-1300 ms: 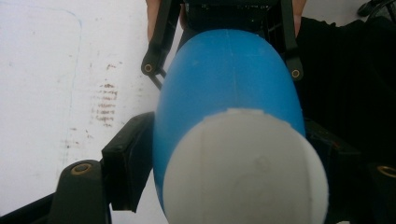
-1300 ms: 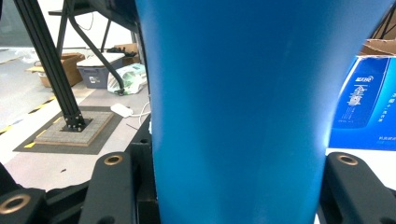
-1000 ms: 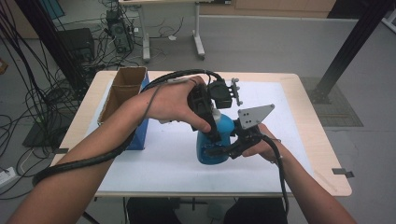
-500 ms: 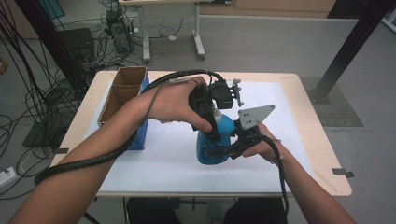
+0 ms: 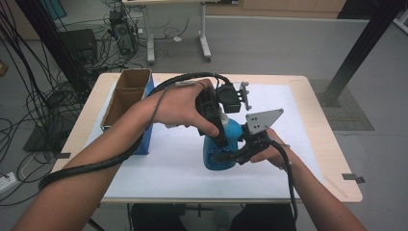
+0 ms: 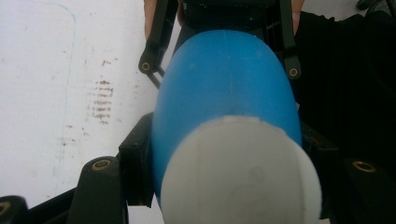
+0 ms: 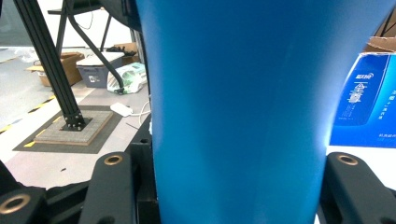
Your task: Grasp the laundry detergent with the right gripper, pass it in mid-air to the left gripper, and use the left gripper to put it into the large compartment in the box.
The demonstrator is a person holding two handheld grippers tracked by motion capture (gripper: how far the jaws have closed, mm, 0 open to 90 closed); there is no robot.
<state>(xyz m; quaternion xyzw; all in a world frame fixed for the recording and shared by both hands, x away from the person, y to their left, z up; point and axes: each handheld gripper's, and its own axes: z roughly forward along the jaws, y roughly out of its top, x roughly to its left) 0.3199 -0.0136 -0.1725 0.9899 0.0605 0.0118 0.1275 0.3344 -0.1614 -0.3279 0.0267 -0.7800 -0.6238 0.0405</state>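
High view: a blue bottle [image 5: 219, 153] stands upright on a white mat [image 5: 168, 163] near the middle of the table [image 5: 332, 159].
Left gripper [image 5: 219, 137]: comes down from above, jaws closed against the bottle's upper body, one on each side; the left hand [image 5: 185, 103] wraps its handle.
Right gripper [image 5: 226, 156]: reaches in from the right, low on the bottle, jaws clamped on both sides of the lower body; the right hand [image 5: 267, 151] holds it behind a grey plate [image 5: 262, 120].
Left gripper view: the bottle's white cap [image 6: 240, 172] sits nearest the camera, the blue body beyond it, pressed between the black jaws; the right gripper's jaws show at the far end.
Right gripper view: the blue body rises between the two jaws, both touching its sides; a blue box [image 7: 364, 109] stands behind on the right.
Box [image 5: 126, 103]: open cardboard with blue sides, at the left part of the table, well apart from the bottle.
Cables [image 5: 86, 166]: one trails along the left forearm, another along the right.
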